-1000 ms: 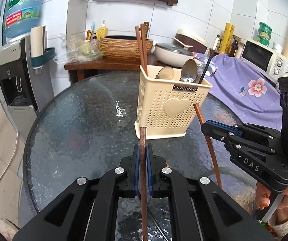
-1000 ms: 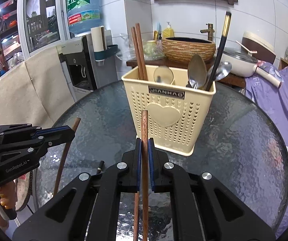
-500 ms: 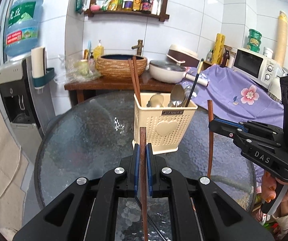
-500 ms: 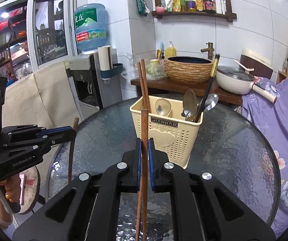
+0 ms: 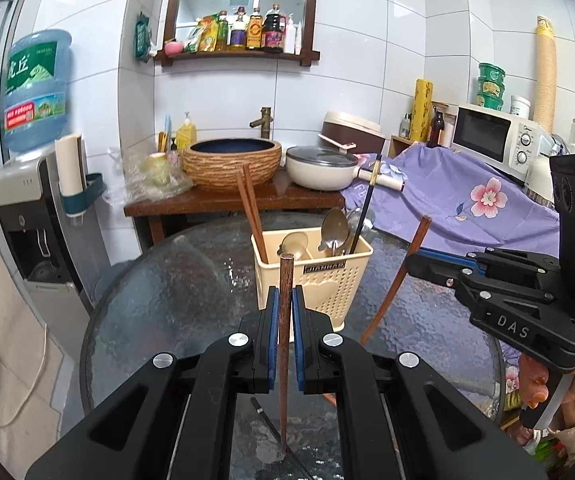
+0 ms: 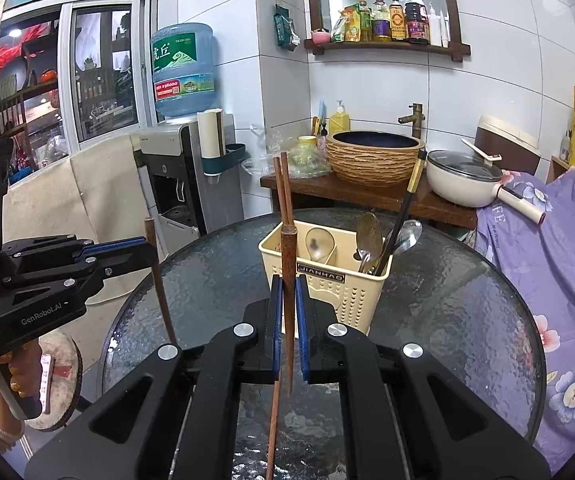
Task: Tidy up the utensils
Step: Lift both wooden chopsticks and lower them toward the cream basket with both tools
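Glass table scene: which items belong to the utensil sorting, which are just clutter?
In the job:
left gripper, shut on a wooden chopstick
right gripper, shut on a second wooden chopstick
cream utensil caddy
chopstick pair, spoons, black chopstick inside it

Clutter:
water dispenser
woven basin
lidded pan
microwave
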`<control>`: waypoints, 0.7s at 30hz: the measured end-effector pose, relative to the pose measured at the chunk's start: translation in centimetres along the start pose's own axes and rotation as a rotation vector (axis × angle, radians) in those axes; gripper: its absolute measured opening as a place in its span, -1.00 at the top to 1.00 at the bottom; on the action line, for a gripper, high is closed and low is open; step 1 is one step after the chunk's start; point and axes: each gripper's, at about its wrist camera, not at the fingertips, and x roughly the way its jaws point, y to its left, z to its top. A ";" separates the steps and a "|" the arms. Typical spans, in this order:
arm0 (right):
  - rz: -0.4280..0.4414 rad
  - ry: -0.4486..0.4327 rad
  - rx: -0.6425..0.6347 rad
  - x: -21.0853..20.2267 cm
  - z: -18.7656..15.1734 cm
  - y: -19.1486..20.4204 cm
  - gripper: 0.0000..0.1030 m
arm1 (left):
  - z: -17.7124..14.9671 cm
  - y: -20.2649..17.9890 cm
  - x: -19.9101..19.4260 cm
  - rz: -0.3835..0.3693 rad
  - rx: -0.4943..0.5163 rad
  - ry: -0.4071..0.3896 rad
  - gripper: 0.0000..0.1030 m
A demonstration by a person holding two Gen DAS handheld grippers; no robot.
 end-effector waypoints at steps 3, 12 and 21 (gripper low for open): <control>-0.001 -0.001 -0.003 0.0 0.7 0.0 0.86 | 0.6 -0.2 0.3 -0.011 0.001 -0.002 0.88; -0.013 0.000 -0.012 -0.2 3.2 -0.5 0.86 | 3.5 -0.2 1.0 -0.048 -0.015 -0.006 0.88; 0.000 -0.054 0.018 -2.2 9.1 -1.5 0.86 | 9.6 -0.6 -0.4 -0.071 -0.005 -0.071 0.88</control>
